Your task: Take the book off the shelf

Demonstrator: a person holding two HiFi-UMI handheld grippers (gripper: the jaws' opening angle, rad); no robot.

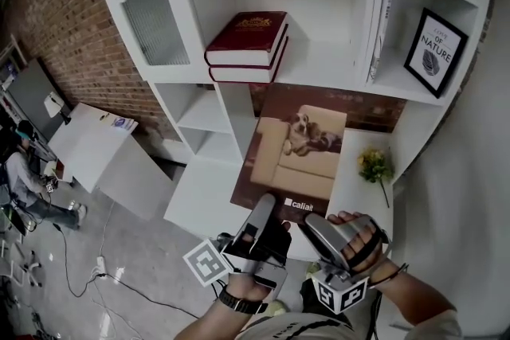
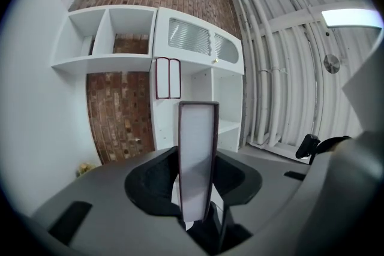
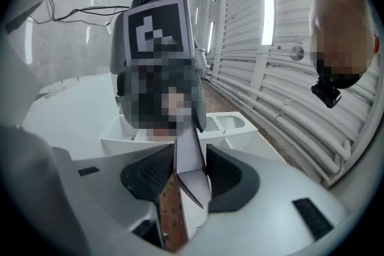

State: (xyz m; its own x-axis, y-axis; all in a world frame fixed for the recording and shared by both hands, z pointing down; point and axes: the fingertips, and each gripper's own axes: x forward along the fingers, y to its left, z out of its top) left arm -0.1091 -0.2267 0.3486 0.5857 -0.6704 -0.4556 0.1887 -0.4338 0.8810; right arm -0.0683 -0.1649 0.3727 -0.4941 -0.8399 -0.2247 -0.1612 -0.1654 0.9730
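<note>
Book off the shelf, pinched in both tools.

My left tool [image 2: 197, 180] and right tool [image 3: 186, 177] are each clamped on the lower edge of the book [image 1: 299, 151], which hangs in front of the shelf [image 1: 327, 60], clear of it and cover up. To do this well, I judge I should grip evenly on both sides so the book does not twist. I should draw it straight toward me and lift its far edge past the flower [image 1: 374, 166] rather than sweep over it. Count: one book in hand, two red books [image 1: 247, 40] stacked on the shelf, one white book [image 1: 385, 28] upright in the next bay, one frame [image 1: 435, 52], one flower, two tools.
</note>
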